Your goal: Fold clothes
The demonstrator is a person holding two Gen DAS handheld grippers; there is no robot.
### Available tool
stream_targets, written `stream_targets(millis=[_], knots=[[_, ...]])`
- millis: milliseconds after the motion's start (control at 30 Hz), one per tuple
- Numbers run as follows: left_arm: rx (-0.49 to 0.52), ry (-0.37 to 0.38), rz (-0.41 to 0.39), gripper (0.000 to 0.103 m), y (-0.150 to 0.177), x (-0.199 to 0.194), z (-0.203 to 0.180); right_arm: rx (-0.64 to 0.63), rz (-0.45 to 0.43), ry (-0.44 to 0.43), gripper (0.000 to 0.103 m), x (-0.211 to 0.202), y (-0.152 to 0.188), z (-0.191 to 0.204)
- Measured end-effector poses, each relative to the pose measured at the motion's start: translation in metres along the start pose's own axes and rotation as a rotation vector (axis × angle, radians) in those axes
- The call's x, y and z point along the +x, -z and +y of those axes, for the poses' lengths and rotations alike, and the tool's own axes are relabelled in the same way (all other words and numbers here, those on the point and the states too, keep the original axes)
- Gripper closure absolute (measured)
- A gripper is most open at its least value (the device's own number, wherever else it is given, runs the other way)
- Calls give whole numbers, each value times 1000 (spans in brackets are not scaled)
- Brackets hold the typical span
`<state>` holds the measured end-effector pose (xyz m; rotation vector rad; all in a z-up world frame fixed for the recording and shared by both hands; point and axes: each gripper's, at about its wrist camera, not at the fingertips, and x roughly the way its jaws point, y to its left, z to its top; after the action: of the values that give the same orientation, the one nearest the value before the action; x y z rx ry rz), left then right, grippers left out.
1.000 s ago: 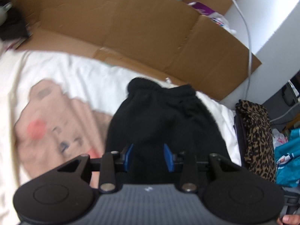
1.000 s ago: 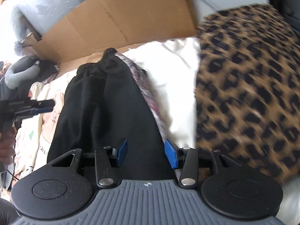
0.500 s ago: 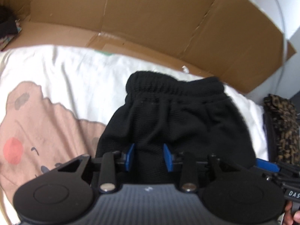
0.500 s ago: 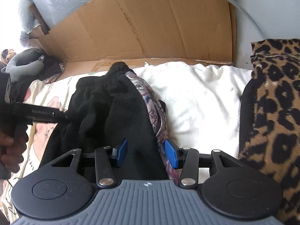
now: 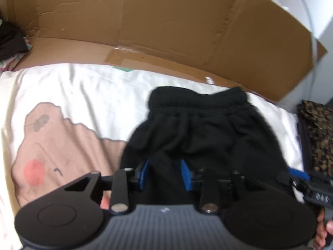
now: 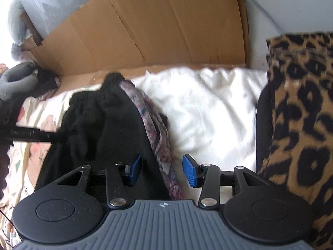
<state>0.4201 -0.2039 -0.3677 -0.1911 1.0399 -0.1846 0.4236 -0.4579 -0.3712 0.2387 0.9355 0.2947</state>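
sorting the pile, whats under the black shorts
In the right wrist view a floral patterned garment peeks out along the right edge of the black shorts. Below lies the white bedsheet. How far the patterned piece extends underneath is covered.

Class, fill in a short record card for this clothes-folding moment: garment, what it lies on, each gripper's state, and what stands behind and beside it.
garment: black shorts, elastic waistband away from the cameras
under garment: patterned fabric showing along its right edge
surface: white bedsheet with a pink cartoon print
left gripper: open, shorts fabric between the fingers
right gripper: open, over the shorts' right edge
behind: flattened cardboard
right side: leopard-print cloth
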Motion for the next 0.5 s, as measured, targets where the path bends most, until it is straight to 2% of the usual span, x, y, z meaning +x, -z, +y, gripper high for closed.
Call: stream_targets(millis=[200,267,400,500], knots=[[5,63,-21,67,4,-9,-16,-75,-20,-61,53,6,-18,14],[4,82,-13,67,2,0,-20,-97,-22,-61,52,14,-23,21],[63,10,42,70,2,26,-27,-133,-30,-61,52,26,-32,30],[112,-25,31,71,2,29,-32,-158,1,23,53,40,-35,29]])
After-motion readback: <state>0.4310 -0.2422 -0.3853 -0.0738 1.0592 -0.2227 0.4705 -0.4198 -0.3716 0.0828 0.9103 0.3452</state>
